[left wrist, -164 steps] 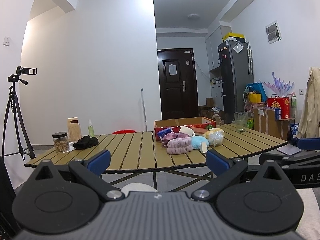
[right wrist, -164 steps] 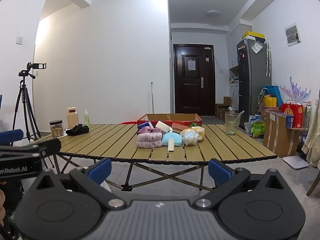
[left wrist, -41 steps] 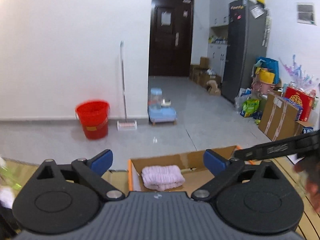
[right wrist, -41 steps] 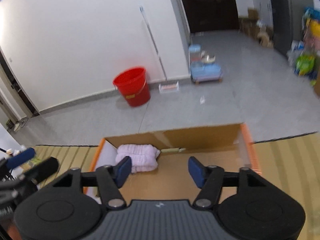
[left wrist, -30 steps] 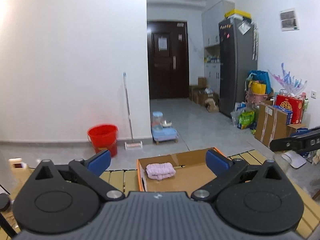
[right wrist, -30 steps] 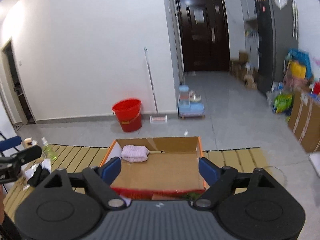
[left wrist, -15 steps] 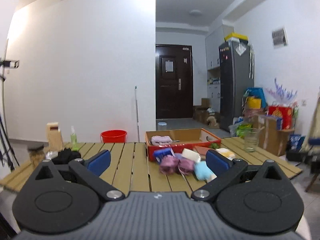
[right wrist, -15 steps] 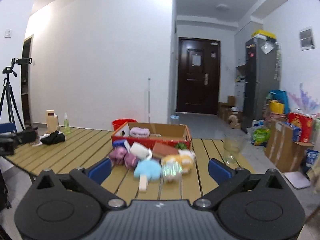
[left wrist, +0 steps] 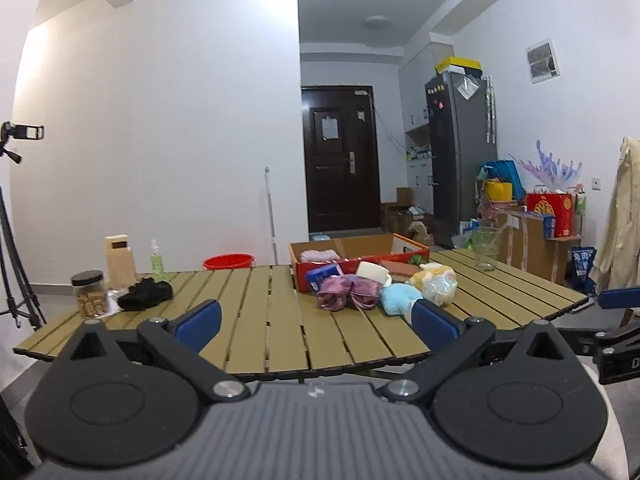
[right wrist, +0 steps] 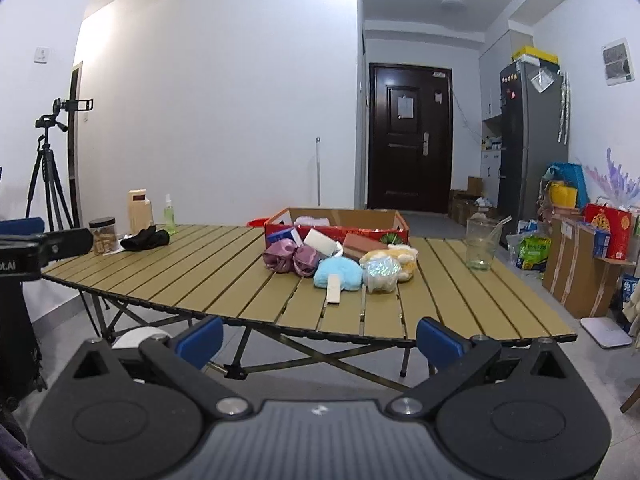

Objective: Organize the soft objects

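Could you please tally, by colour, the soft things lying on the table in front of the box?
Purple: 2, the scrunchies
Blue: 1, the plush
Yellow: 1, the plush toy
White: 1, the sponge
Brown: 1, the sponge block
Total: 6

I see an evenly lit room, the light apparently from a round white ceiling lamp [right wrist: 454, 4] near the dark brown door [right wrist: 410, 136]. The plain white wall [left wrist: 160, 140] glares brightly, nearly washed out. Both fisheye views bend straight lines and darken at the corners. The slatted tan folding table [right wrist: 224, 272] is sharp; shadows under it stay soft.
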Tool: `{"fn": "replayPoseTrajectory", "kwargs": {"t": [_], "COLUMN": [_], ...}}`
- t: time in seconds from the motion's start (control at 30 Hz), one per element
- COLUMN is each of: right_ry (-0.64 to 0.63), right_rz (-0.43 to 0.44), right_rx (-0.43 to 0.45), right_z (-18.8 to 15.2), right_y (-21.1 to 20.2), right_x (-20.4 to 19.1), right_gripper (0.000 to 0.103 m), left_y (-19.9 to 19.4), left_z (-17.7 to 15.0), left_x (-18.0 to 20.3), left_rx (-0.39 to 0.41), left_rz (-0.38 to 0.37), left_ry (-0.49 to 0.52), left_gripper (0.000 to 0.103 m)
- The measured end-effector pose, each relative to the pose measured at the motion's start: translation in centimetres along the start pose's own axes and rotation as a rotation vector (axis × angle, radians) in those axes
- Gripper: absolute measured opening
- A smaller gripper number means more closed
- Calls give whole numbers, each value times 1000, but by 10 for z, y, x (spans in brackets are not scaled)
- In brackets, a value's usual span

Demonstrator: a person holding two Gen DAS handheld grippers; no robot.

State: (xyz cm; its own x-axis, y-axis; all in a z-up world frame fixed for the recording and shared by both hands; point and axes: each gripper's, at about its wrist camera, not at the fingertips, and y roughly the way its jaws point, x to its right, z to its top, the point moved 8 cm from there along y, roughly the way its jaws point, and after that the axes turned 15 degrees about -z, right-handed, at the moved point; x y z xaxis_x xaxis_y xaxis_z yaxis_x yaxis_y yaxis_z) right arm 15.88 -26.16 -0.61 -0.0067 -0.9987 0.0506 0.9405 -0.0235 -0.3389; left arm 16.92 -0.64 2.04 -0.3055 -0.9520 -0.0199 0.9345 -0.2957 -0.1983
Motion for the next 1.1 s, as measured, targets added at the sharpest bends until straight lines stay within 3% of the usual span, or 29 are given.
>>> {"fn": "replayPoseTrajectory", "kwargs": {"t": [0.17, 0.43, 0.57, 0.63, 0.8, 0.97, 1.03, 1.1], "right_ry": [21, 118, 173, 204, 265, 308, 321, 341], "right_rz": [2, -24, -16, -16, 32, 66, 97, 128], "right_rx": [-36, -112, -152, -179, -213, -291, -319, -348], "right_z": [1, 19, 35, 43, 66, 67, 62, 53], "right_y": [39, 148, 216, 252, 345, 421, 438, 450], "right_x": [7, 51, 78, 89, 99, 99, 94, 89], "right_gripper": [103, 99, 92, 88, 78, 68, 60, 60], "left_y": [50, 197, 288, 335, 434, 488, 497, 498], "left_z": [0, 14, 15, 13, 4, -25, -32, -36], "left_x": [10, 30, 39, 38, 33, 29, 28, 31], "left_rx": [-45, -120, -184, -236, -343, -449, -468, -478], "left_rz": [-85, -235, -290, -323, -371, -407, -437, -467], "left_ry": [-5, -111, -135, -165, -250, -332, -363, -366], "left_gripper": [103, 101, 89, 74, 60, 56, 56, 54]}}
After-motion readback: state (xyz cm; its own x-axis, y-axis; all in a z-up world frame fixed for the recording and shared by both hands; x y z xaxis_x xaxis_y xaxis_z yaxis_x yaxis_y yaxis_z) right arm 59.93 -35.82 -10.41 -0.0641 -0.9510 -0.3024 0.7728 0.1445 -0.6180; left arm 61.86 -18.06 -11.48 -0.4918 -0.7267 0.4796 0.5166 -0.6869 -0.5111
